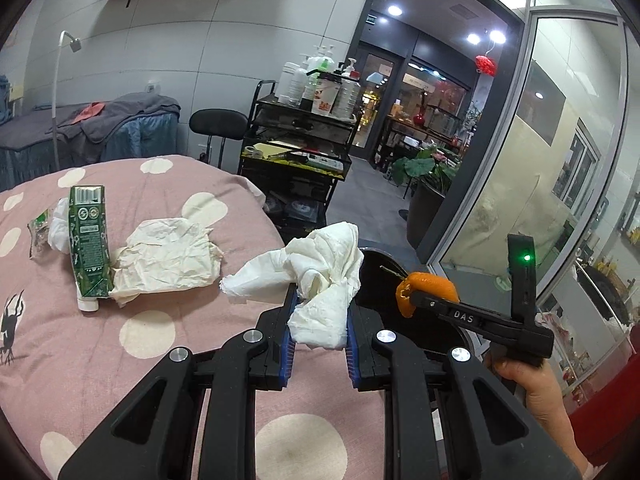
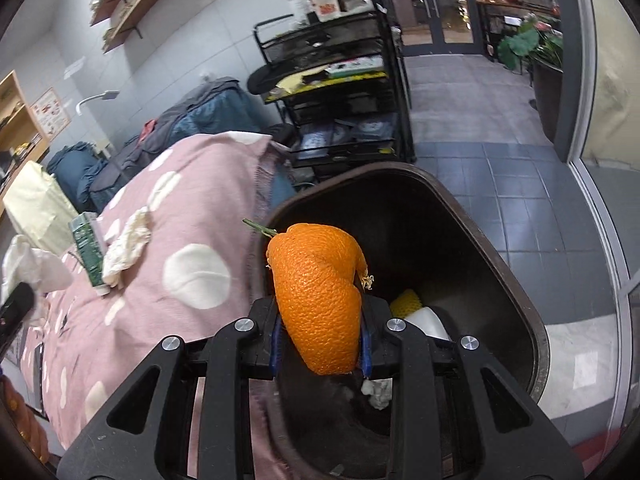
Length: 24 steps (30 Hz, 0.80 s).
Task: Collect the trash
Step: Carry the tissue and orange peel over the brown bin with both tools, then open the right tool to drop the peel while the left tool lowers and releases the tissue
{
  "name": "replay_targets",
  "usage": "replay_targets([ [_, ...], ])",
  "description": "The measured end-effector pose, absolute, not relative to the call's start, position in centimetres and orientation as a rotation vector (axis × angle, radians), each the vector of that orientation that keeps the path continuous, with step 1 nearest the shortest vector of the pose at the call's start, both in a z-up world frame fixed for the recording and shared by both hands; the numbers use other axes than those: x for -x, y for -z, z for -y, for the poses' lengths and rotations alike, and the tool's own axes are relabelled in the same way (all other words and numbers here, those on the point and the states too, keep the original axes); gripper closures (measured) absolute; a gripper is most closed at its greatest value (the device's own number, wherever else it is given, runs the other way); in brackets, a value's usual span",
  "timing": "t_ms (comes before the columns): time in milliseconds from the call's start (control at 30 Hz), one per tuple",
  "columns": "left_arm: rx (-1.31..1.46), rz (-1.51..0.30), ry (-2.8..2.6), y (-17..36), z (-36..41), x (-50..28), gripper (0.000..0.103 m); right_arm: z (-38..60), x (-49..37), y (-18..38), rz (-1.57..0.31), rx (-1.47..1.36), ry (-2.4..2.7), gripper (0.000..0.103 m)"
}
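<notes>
My left gripper point(image 1: 319, 312) is shut on a crumpled white tissue point(image 1: 320, 276), held above the pink dotted bedspread point(image 1: 140, 360) near its right edge. My right gripper point(image 2: 320, 340) is shut on an orange peel point(image 2: 318, 296) with a small green stem, held over the open dark trash bin point(image 2: 500, 240). The right gripper and peel point(image 1: 424, 286) also show in the left wrist view, over the bin point(image 1: 372, 280). A green carton point(image 1: 89, 240), a crumpled cream paper point(image 1: 168, 256) and a small green wrapper point(image 1: 39, 230) lie on the bed. Yellow and white trash point(image 2: 416, 308) lies inside the bin.
A black wire cart point(image 1: 300, 152) with bottles stands beyond the bed. A black stool point(image 1: 218, 124), a second bed with grey and blue covers point(image 1: 100, 128), a potted plant point(image 1: 428, 176) and glass walls point(image 1: 560, 160) surround the tiled floor point(image 2: 500, 160).
</notes>
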<state>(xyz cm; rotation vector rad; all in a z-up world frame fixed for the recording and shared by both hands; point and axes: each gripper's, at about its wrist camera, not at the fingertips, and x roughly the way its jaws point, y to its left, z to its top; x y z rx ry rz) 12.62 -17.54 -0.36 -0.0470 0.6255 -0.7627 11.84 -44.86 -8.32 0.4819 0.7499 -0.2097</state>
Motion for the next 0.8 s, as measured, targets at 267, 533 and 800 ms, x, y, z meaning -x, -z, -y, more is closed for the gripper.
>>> replay_targets([
  [267,0.011,-0.635,0.815,0.4,19.9,-12.4,0.083,47.0,-12.7,11.6,-0.812,-0.521,0.282,0.073],
  [533,-0.010,-0.656,0.857,0.6,21.9,-12.4,0.083,47.9,-12.0,13.0,-0.796,-0.579,0.319,0.037],
  [800,-0.042,-0.676,0.904,0.9,24.5,-12.4,0.083,47.2,-10.6,11.6,-0.757,-0.510,0.361,0.032],
])
